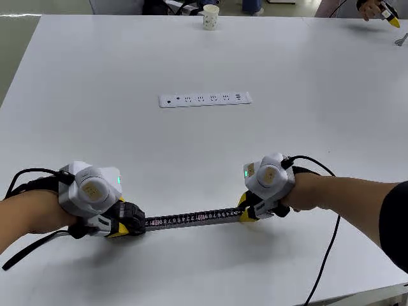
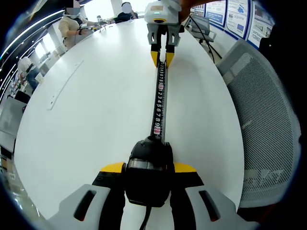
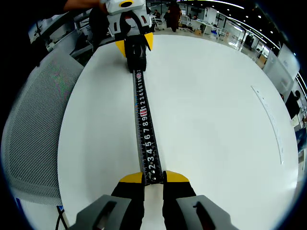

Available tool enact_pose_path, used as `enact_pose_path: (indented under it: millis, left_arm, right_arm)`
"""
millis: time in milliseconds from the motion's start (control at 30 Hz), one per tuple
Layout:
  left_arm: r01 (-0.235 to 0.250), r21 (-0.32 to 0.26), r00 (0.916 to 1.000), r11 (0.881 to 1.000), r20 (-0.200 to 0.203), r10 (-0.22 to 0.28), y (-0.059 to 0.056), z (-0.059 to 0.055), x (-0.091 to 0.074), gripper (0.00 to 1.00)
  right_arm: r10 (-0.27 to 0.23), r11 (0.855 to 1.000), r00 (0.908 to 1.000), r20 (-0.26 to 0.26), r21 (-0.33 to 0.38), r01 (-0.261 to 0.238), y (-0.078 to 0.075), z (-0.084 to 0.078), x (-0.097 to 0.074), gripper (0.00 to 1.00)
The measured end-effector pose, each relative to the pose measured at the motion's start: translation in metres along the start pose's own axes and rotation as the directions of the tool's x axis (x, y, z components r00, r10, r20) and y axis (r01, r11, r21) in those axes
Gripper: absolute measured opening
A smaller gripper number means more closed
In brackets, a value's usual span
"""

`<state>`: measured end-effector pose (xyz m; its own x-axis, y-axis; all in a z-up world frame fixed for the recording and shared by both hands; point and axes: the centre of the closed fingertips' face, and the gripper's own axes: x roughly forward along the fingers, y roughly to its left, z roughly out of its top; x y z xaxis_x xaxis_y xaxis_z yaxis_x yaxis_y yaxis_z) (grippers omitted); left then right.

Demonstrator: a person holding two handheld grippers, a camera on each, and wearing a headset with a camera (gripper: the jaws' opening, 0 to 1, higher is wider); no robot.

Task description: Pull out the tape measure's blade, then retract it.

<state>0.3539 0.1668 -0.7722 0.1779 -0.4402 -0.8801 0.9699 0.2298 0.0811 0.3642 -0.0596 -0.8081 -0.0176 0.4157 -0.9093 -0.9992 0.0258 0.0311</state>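
A white power strip (image 1: 205, 99) lies flat near the middle of the white table (image 1: 306, 70), its length parallel to the far edge. A patterned paper cup (image 1: 211, 16) stands upright at that far edge, well apart from the strip. A grey mesh chair (image 2: 268, 120) sits beside the near edge.

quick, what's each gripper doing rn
Left hand-held gripper: shut on the tape case.
Right hand-held gripper: shut on the blade tip.
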Motion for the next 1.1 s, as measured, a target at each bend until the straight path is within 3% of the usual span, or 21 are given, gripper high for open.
enact_pose_path:
  millis: [1100]
  left_arm:
    - [0.0, -0.001, 0.9999, 1.0, 0.012, 0.0, 0.0003, -0.0004, -0.0002, 0.3]
  right_arm:
    - [-0.008, 1.0, 0.9998, -0.018, 0.011, 0.008, -0.001, -0.0096, -0.0037, 0.11]
